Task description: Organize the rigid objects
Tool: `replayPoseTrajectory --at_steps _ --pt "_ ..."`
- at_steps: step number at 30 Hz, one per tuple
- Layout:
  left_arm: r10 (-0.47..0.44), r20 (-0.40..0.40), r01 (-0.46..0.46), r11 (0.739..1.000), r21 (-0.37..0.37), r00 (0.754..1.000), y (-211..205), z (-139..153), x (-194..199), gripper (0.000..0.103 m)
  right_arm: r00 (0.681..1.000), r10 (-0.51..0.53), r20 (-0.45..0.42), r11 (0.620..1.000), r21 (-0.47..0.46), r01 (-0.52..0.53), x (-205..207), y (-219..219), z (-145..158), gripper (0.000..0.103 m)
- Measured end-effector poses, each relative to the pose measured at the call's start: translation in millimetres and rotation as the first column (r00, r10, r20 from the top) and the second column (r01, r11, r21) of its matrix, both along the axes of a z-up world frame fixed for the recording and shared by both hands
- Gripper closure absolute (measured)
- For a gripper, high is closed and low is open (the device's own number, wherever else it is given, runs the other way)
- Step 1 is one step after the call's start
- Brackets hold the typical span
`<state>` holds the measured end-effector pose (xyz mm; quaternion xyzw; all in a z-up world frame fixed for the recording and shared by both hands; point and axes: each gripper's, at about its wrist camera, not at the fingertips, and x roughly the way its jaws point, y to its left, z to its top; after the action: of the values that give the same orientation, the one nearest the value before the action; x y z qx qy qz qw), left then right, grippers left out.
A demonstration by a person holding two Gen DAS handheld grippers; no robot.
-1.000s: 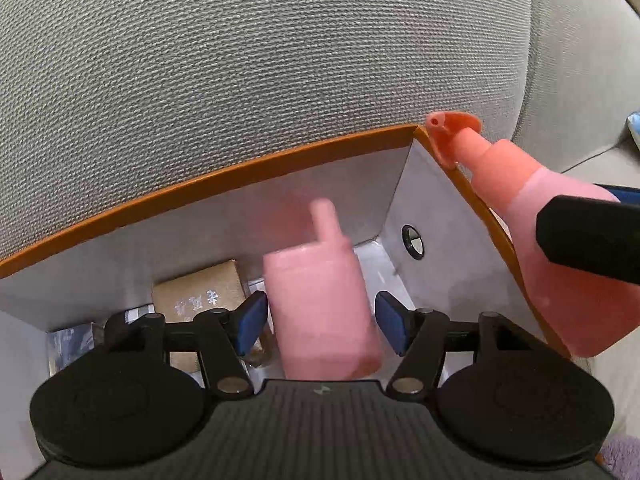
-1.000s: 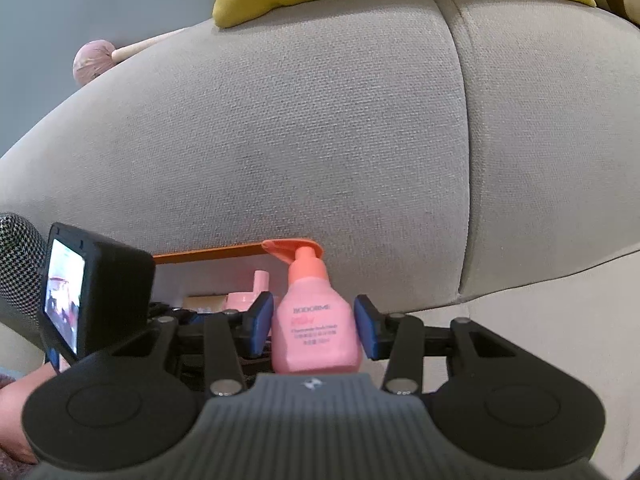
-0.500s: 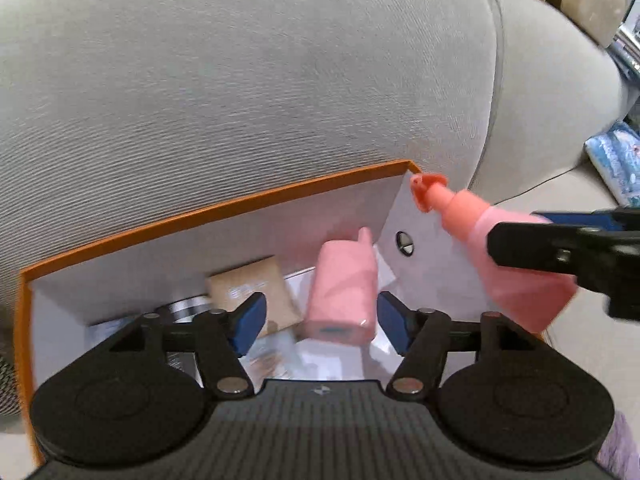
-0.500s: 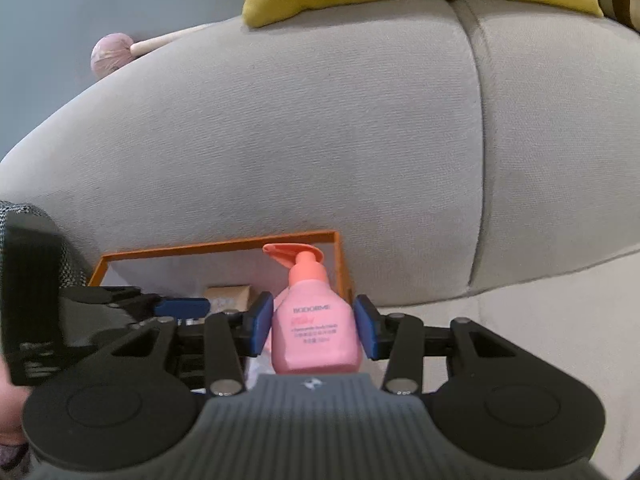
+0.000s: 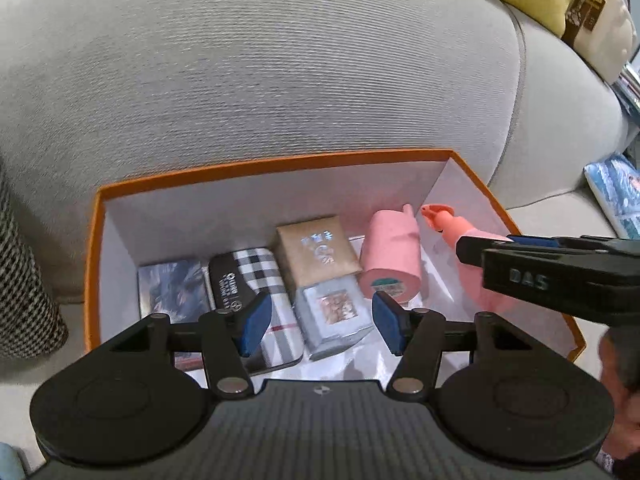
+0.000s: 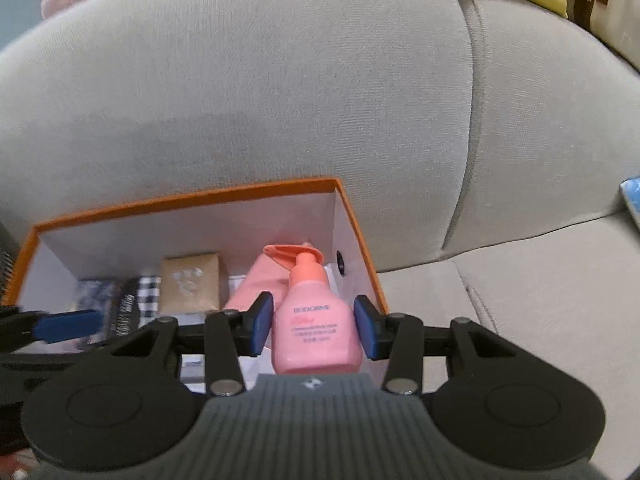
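Inside the orange box (image 5: 91,264), from its left wall rightward, sit a dark printed pack (image 5: 174,290), a plaid case (image 5: 256,276), a brown packet (image 5: 316,250) and a pink bottle (image 5: 390,258) lying down; the left tongs (image 5: 320,322) hover empty above them — jaws apart, just been closing; by the box's right wall, the right tongs (image 6: 315,326) grip a pink pump bottle (image 6: 314,326) upright.

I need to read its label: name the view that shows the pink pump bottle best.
Right wrist view: the pink pump bottle faces the camera, label readable, between the right gripper fingers. The left wrist view shows only its pump and shoulder behind that gripper.
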<state>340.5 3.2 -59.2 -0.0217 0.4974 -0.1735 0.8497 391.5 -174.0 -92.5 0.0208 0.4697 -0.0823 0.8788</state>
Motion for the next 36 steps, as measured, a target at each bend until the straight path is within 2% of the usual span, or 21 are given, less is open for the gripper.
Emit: replayPoseTrajectory --at_steps 5,10,14,23,30,36 --pt "0.014 -0.004 -0.015 0.999 -0.031 1.0 17 -3 0 0.034 0.999 -0.039 -0.023 0.999 -0.036 0.038 9 8 -13 0.057" --pt "0.018 -0.01 -0.019 0.998 -0.053 1.0 21 -11 5 0.034 0.996 -0.058 -0.07 0.998 0.033 0.06 20 6 -25 0.058" --pt "0.018 -0.012 -0.019 0.997 -0.073 1.0 26 -9 5 0.034 0.997 -0.018 -0.069 0.999 0.048 0.022 29 9 -23 0.058" --pt "0.017 -0.023 -0.02 0.993 -0.114 1.0 22 -11 9 0.034 0.981 0.099 -0.166 0.991 0.103 -0.082 48 -3 -22 0.057" --pt "0.018 -0.031 -0.021 0.994 -0.111 0.999 21 -12 8 0.034 0.956 0.209 -0.207 0.975 -0.032 -0.22 48 15 -27 0.057" --pt "0.03 -0.035 -0.033 0.994 -0.104 0.999 25 -9 6 0.034 0.939 0.27 -0.215 0.951 -0.092 -0.294 47 17 -28 0.055"
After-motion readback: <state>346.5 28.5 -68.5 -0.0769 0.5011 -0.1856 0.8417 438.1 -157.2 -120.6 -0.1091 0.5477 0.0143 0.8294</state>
